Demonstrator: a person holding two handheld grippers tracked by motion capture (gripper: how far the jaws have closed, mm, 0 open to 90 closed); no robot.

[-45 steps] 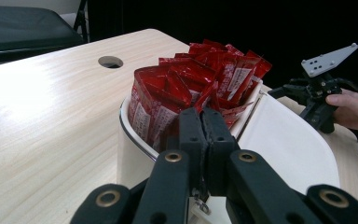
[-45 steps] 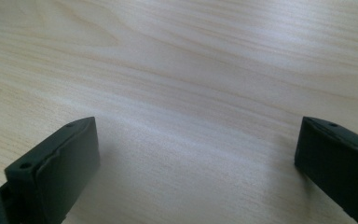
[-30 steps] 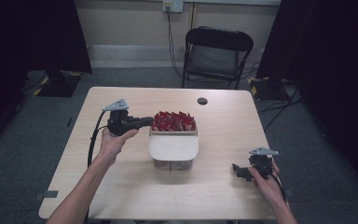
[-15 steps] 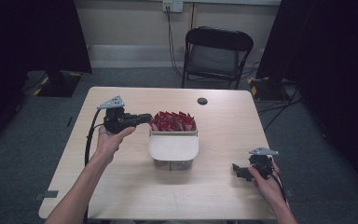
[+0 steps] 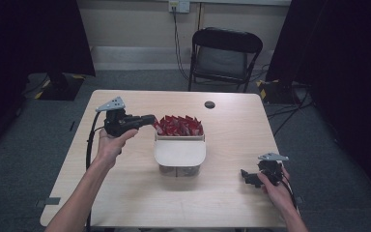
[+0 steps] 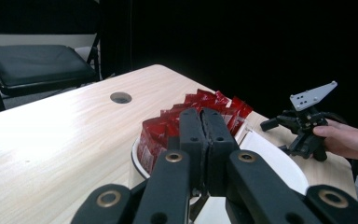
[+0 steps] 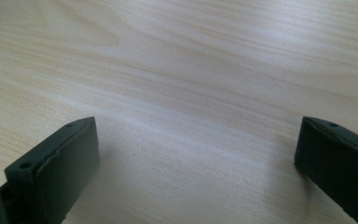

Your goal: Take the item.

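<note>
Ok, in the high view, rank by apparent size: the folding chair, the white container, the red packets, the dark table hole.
1. folding chair, though it stands farther off
2. white container
3. red packets, as a bunch
4. dark table hole, by far the smallest

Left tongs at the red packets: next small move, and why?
Probably open the left tongs and ease down onto a red packet. The jaws are pressed together with nothing visibly between them, poised just above the packets in the white container. Right tongs sit open on the table.
</note>
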